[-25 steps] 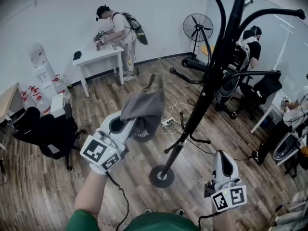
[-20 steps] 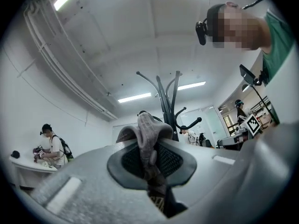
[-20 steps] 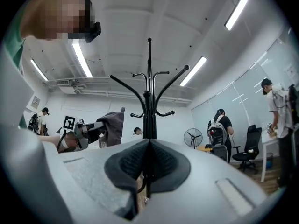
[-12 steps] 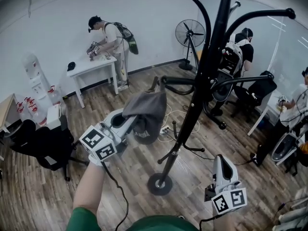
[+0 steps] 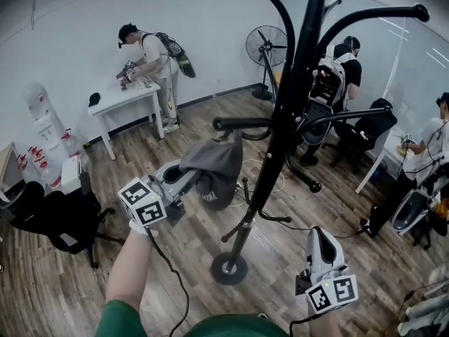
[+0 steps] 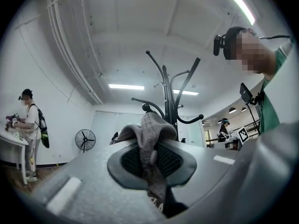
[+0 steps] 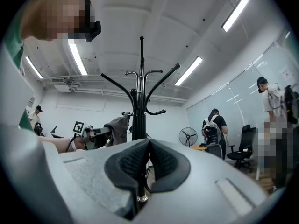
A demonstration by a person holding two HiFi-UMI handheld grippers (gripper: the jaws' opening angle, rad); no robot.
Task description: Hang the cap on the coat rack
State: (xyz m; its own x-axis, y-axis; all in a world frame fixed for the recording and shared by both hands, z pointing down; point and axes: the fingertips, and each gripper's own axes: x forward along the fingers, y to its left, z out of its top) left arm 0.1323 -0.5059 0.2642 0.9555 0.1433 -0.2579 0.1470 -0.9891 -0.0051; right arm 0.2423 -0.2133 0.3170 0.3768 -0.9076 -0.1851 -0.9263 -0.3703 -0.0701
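A grey cap [image 5: 214, 170] hangs bunched from my left gripper [image 5: 188, 180], which is shut on its fabric. It sits just below a black hook arm [image 5: 242, 123] of the coat rack [image 5: 280, 132], left of the pole. In the left gripper view the cap [image 6: 150, 129] is pinched between the pads of the gripper [image 6: 150, 161], with the rack [image 6: 169, 108] straight behind it. My right gripper [image 5: 321, 250] is low at the right, shut with nothing in it. Its own view shows the gripper [image 7: 148, 164], the rack [image 7: 140, 97] and the cap [image 7: 119, 127].
The rack's round base [image 5: 228, 267] rests on the wood floor, with cables nearby. A person works at a white table [image 5: 126, 97] at the back. A standing fan [image 5: 270, 44], a black office chair [image 5: 59, 213] and seated people at the right surround the spot.
My left gripper has carried the cap up and toward the rack's lower hook arm. The right gripper has barely moved.
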